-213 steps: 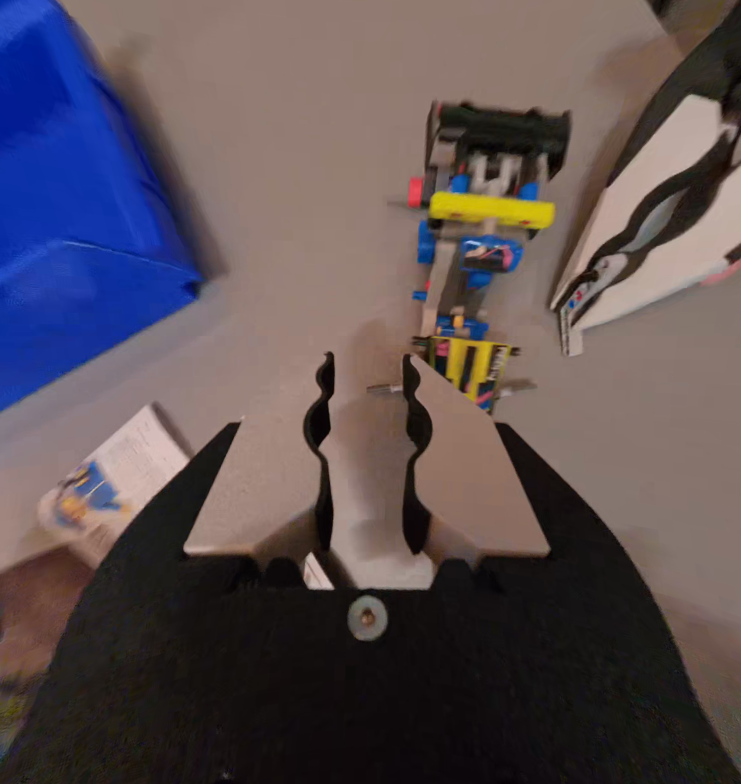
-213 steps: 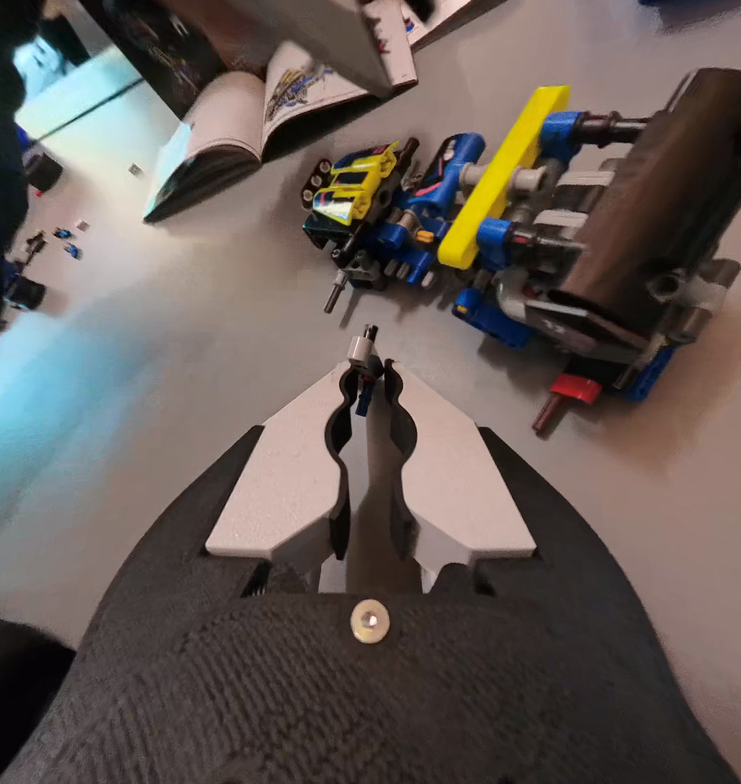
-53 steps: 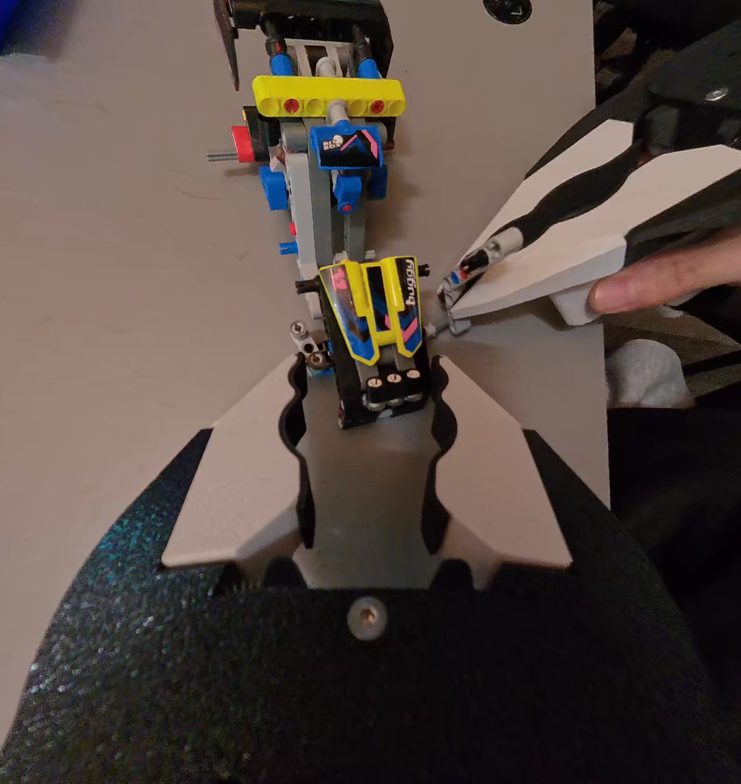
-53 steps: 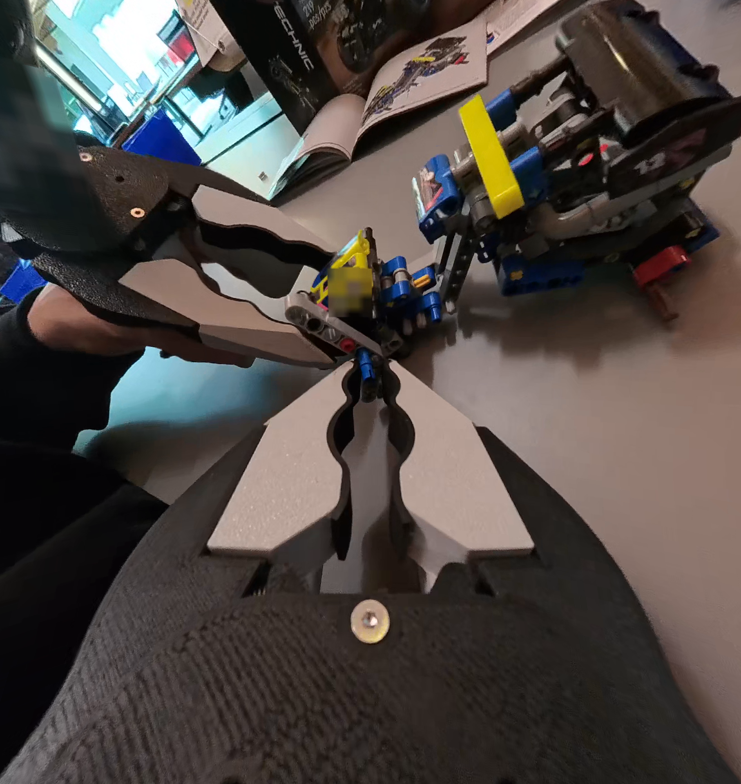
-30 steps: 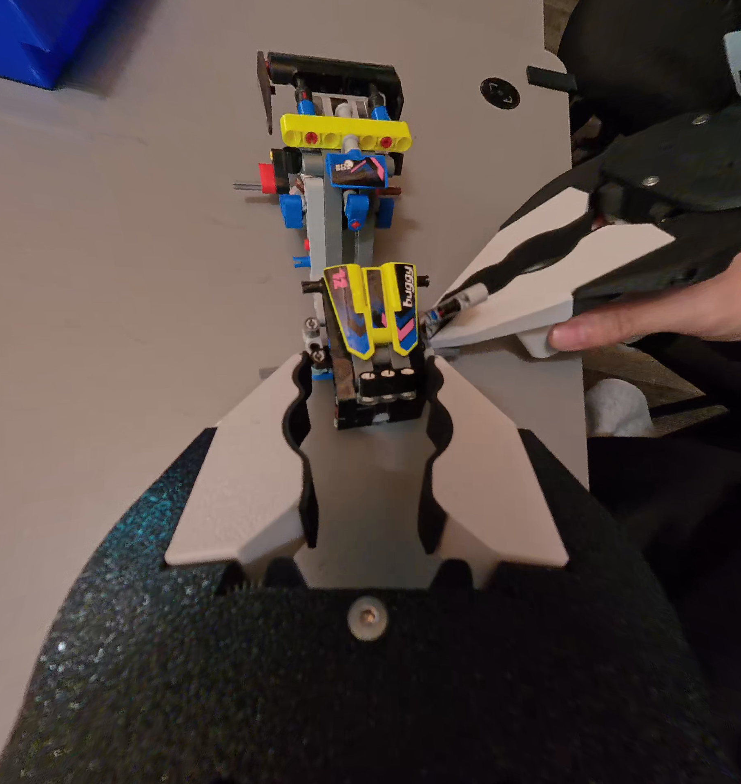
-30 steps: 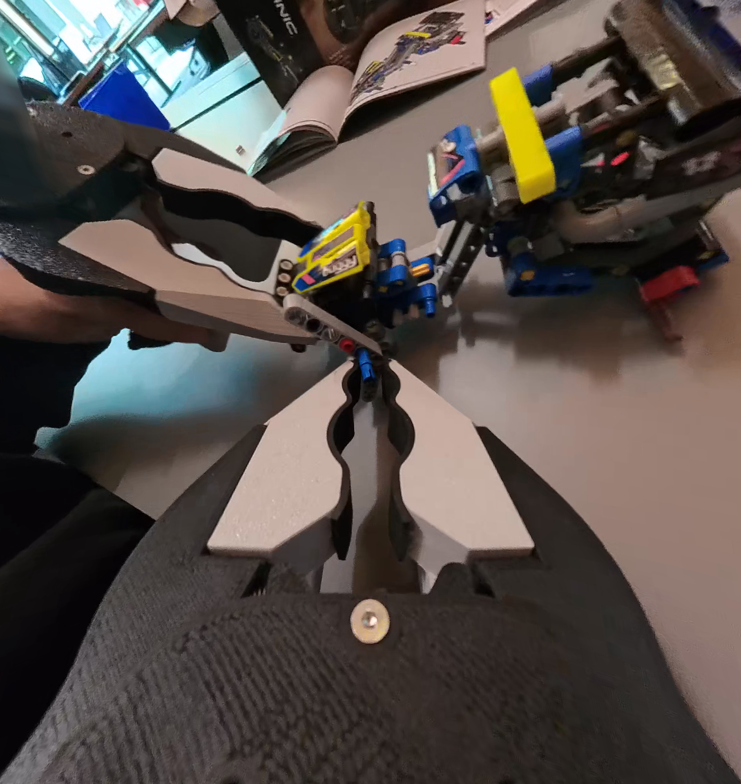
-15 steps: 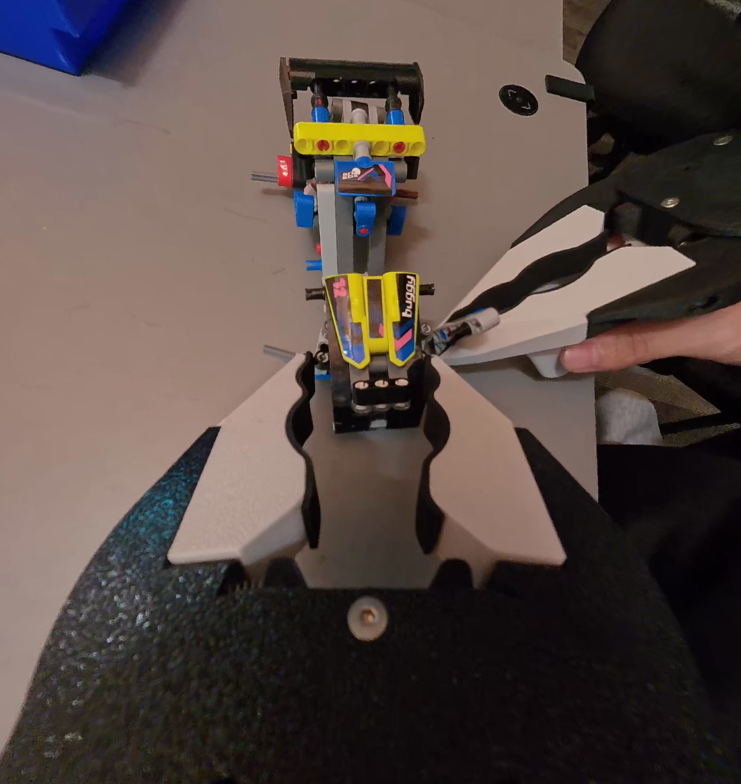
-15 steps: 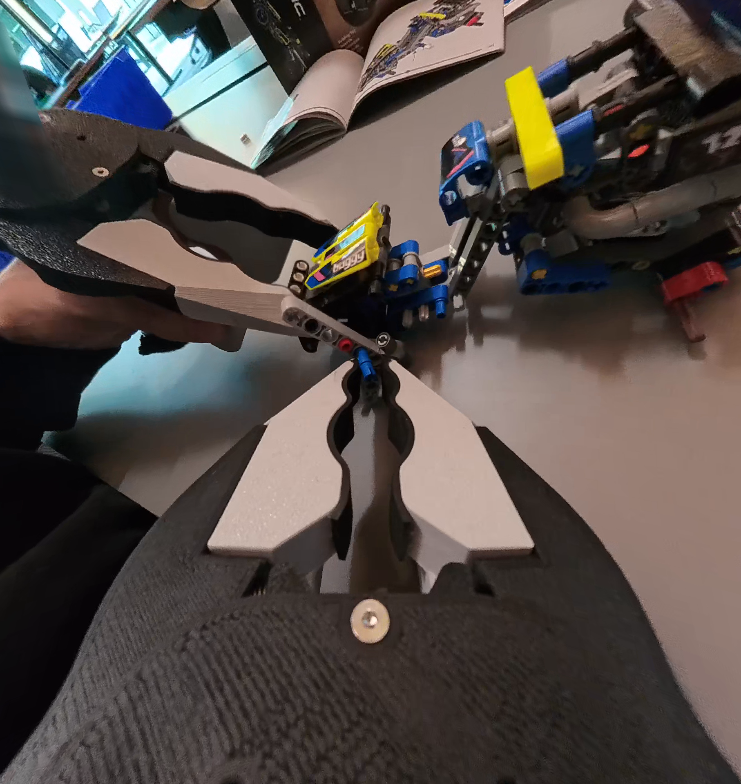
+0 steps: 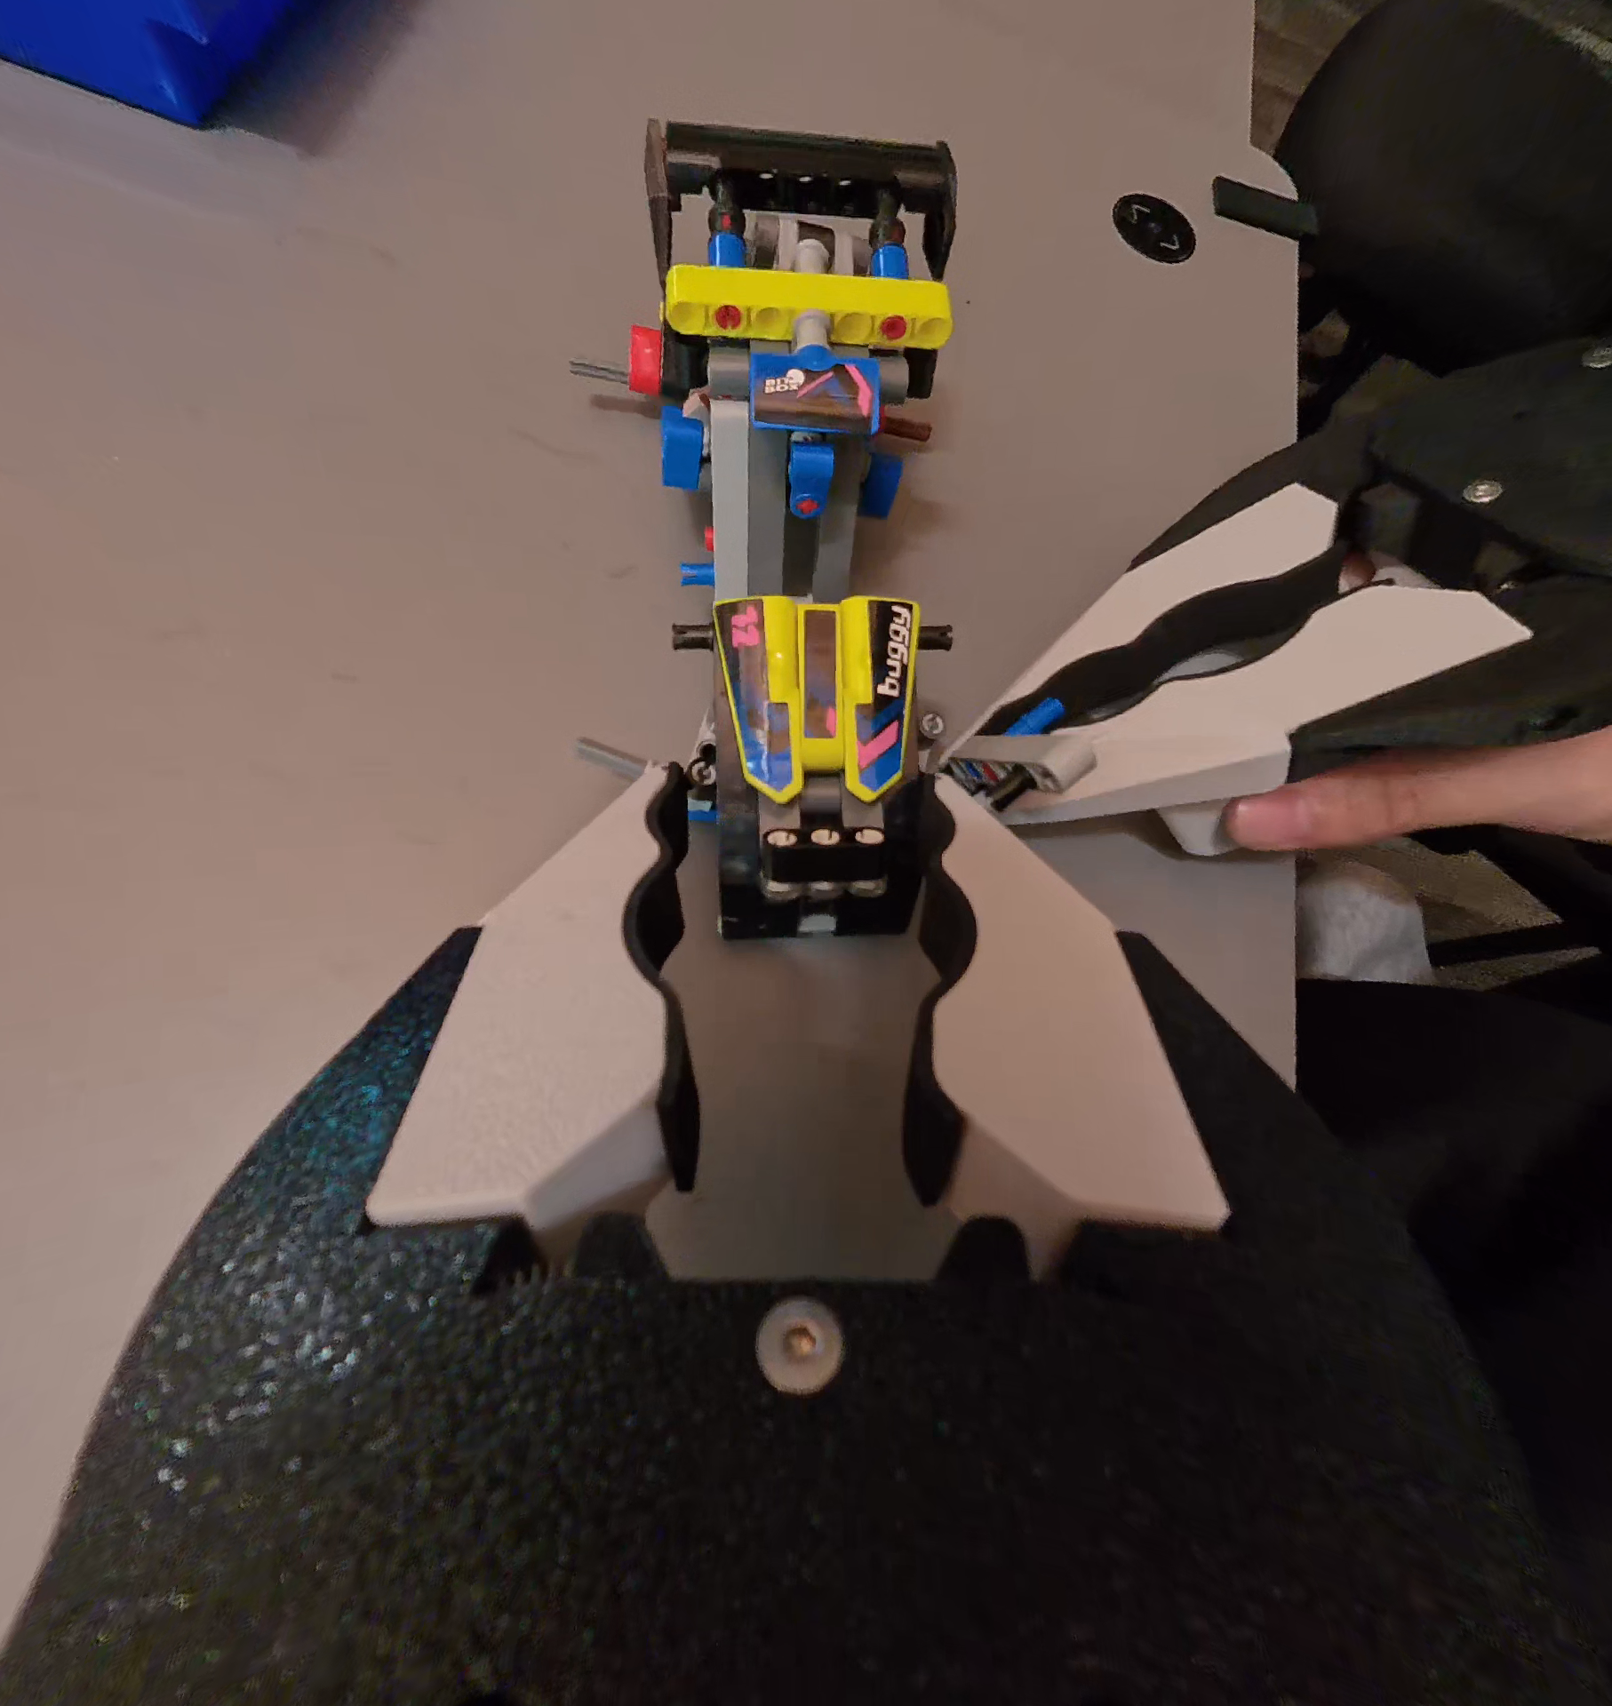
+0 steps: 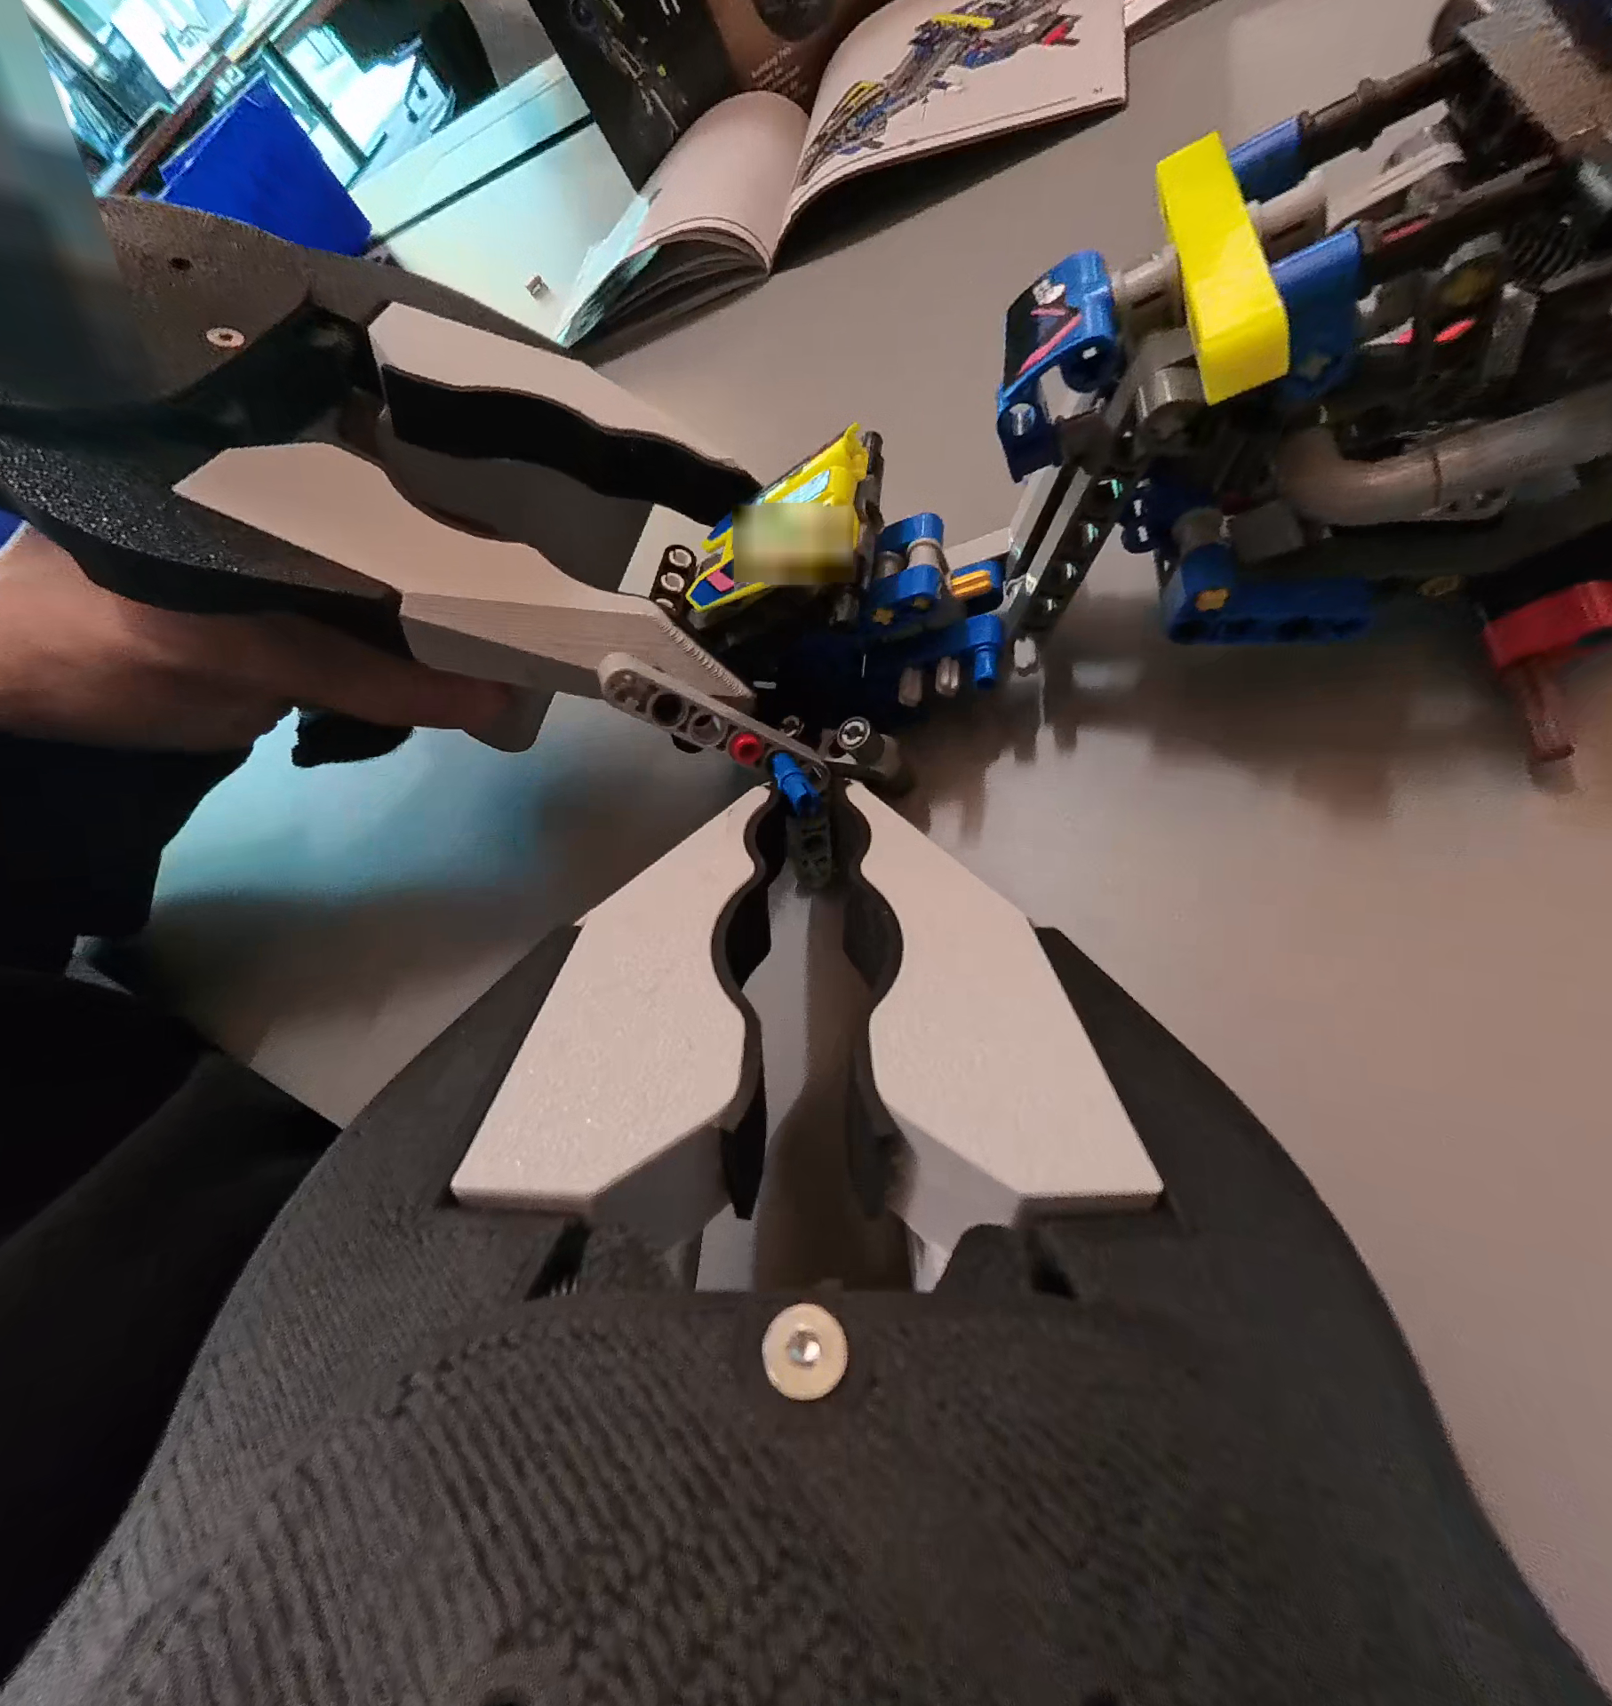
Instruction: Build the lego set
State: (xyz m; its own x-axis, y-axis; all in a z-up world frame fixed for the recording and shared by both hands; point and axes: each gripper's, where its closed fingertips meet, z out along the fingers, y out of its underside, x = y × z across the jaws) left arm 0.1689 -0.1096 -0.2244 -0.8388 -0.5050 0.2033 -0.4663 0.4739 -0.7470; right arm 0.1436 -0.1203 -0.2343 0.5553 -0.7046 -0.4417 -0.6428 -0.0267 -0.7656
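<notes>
Grey bench fills my left wrist view, and on it lies a toy buggy built of plastic bricks, its length running away from me. My left gripper has its jaws spread around the buggy's black front block; the right pad looks to be against the block's side, but on the left I cannot tell contact from a small gap. From the right edge the right gripper reaches in, a hand beneath it, and a light grey beam lies at its tip just beside the buggy's yellow nose

Over in the right wrist view, my right gripper has its jaws nearly closed, pinching a small dark connector with a blue pin at its front. That pin meets the end of the grey beam, right at the buggy's front. Farther back, an open booklet lies on the bench
</notes>
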